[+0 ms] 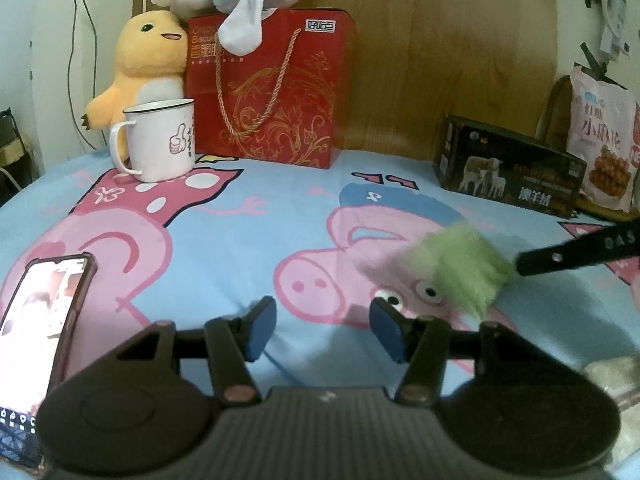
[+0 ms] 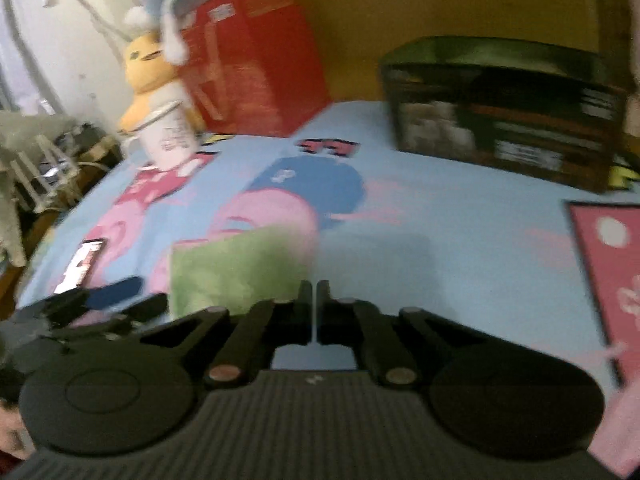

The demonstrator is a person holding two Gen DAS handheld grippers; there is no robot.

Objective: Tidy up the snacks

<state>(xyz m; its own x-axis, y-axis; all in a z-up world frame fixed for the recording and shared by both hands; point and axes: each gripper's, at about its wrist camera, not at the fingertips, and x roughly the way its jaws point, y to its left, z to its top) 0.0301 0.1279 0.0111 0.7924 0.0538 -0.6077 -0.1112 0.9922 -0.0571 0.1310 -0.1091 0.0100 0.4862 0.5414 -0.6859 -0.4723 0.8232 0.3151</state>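
Left wrist: green snack packet (image 1: 466, 268) blurred, touching right claw (image 1: 524, 268).

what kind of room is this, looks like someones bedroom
Probably a bedroom, though I can't be sure: the surface is a light blue cartoon-pig sheet like bedding, a yellow plush chick sits against a wooden board like a headboard, and a white enamel mug stands on the sheet.

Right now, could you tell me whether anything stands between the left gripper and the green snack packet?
Nothing visible does. Only bare cartoon sheet lies between the left gripper and the green packet, just to its right.
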